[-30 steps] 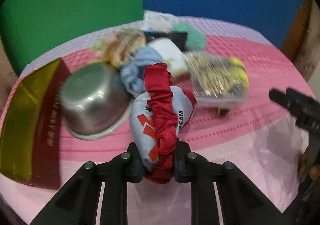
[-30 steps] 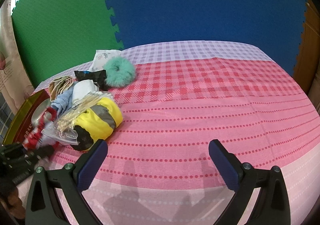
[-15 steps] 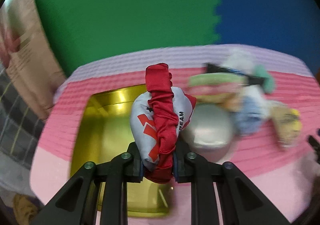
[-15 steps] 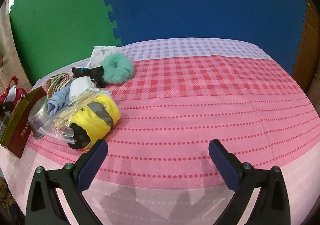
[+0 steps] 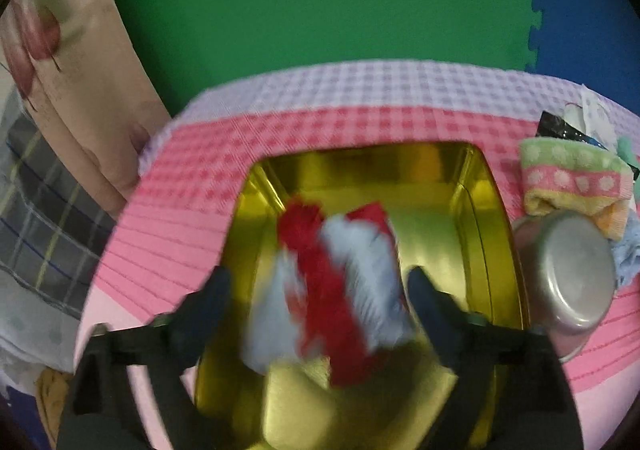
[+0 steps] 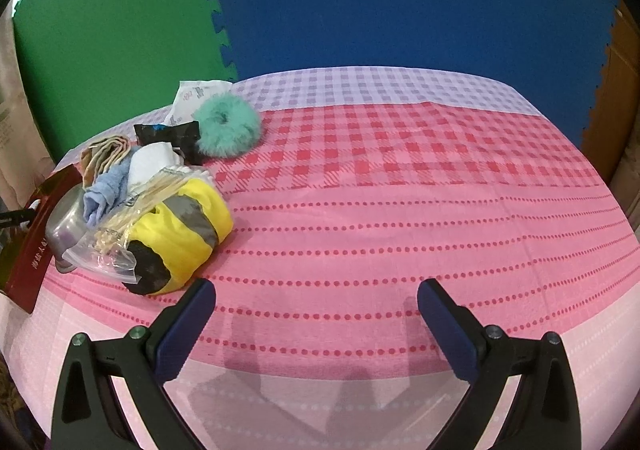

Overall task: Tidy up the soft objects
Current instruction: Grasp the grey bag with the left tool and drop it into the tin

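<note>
My left gripper (image 5: 320, 286) is open above the gold tin tray (image 5: 476, 217). The white pouch wrapped in a red scrunchie (image 5: 332, 290) is blurred between the spread fingers, free of them, over the tray. My right gripper (image 6: 316, 306) is open and empty, low over the pink tablecloth. To its left lies the pile: a yellow and grey plush (image 6: 184, 238), a bag of wooden sticks (image 6: 120, 234), a blue cloth (image 6: 106, 189), a white cloth (image 6: 150, 165) and a green fluffy scrunchie (image 6: 228, 125).
An upturned steel bowl (image 5: 568, 282) lies right of the tray, with a folded dotted towel (image 5: 572, 181) behind it. A black packet (image 6: 166, 131) and a white wrapper (image 6: 192, 95) sit by the green scrunchie. The tray's red side (image 6: 32, 258) shows at the table's left edge.
My left gripper swung left from the pile to over the gold tray, then opened; the pouch with the red scrunchie left its fingers. The right gripper barely moved.
</note>
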`<state>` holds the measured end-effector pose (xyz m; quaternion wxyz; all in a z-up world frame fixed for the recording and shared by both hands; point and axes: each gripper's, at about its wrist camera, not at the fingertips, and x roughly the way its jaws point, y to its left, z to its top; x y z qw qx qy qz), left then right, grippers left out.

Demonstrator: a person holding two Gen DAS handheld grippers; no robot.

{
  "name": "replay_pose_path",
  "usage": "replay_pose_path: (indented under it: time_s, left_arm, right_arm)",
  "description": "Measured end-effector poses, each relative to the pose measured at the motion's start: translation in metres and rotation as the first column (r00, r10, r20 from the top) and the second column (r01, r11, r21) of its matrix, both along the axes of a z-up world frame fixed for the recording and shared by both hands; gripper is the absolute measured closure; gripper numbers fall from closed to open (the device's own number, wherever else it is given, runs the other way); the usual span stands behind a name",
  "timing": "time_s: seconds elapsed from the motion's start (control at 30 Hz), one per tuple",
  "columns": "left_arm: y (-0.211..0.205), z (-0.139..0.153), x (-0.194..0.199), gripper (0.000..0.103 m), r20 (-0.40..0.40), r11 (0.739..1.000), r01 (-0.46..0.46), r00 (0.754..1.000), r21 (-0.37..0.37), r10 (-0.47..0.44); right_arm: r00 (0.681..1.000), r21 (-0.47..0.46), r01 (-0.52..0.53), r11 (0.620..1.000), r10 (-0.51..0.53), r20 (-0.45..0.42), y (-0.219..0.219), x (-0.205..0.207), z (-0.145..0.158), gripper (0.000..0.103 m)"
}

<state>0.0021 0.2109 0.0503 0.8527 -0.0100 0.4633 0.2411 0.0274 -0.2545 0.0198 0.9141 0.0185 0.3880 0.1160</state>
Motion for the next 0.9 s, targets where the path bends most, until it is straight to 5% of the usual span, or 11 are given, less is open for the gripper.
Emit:
replay_pose_path:
  time_s: [0.17, 0.4, 0.73, 0.9]
  left_arm:
    - [0.004, 0.011, -0.006, 0.000, 0.064, 0.999, -0.020, 0.998, 0.038, 0.017]
    - [0.007, 0.046, -0.052, 0.000, 0.213, 0.990, -0.120, 0.968, -0.068, 0.132]
    - [-0.038, 0.031, -0.123, 0.000, 0.133, 0.963, -0.128, 0.978, -0.239, 0.163]
    - [-0.053, 0.027, -0.149, 0.000, 0.127, 0.964, -0.144, 0.976, -0.225, 0.175]
  right_arm:
    - [1.000, 0.005, -0.001, 1.000, 0.001, 0.003, -0.001, 0.000, 0.000, 0.000]
    - [0.999, 0.046, -0.021, 0.999, 0.019, 0.037, -0.007, -0.009, 0.009, 0.000]
    - [0.979, 0.123, -0.203, 0.972, 0.204, 0.000, 0.050, -0.013, 0.065, 0.000]
    - [0.954, 0.148, -0.246, 0.958, 0.266, -0.137, 0.091, 0.015, 0.074, 0.001]
